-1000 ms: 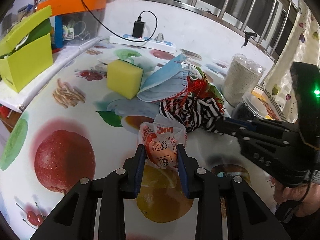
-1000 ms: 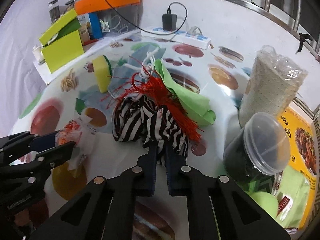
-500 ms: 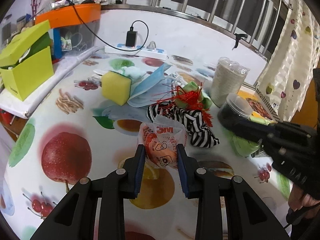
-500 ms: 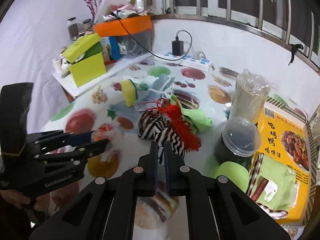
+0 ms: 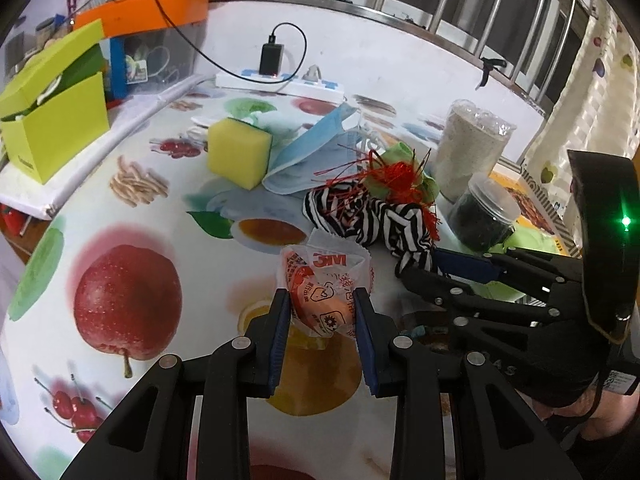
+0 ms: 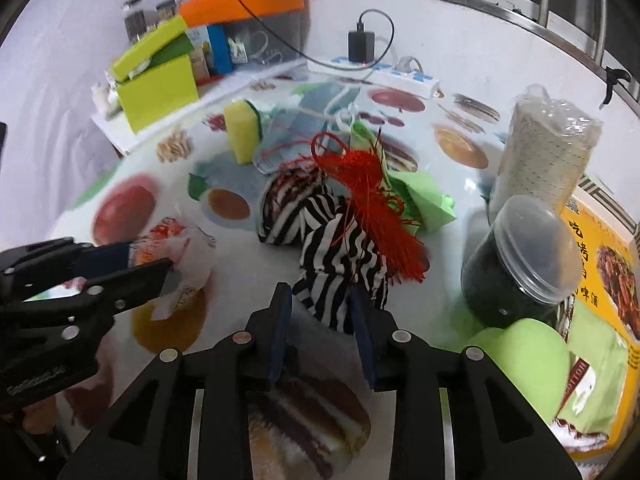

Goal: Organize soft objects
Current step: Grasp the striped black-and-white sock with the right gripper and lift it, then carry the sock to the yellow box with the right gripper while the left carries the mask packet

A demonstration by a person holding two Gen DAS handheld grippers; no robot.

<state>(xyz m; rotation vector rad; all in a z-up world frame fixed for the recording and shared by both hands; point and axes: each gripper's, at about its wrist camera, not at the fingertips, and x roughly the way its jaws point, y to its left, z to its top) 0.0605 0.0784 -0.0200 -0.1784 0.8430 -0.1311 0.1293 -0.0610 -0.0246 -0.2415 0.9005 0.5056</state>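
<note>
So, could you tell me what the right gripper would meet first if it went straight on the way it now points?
Most likely the striped cloth: the open right gripper already has its near edge between the fingers. The red tassel lies just beyond, on the cloth.

Fruit-print table [image 5: 120, 208] against white wall [image 5: 360, 60] (barred window [image 5: 460, 4] above).

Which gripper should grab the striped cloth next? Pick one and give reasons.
Right. The right gripper is open with the striped cloth's near end already between its fingers. The left gripper is shut on the earplug packet, so it is occupied.
</note>
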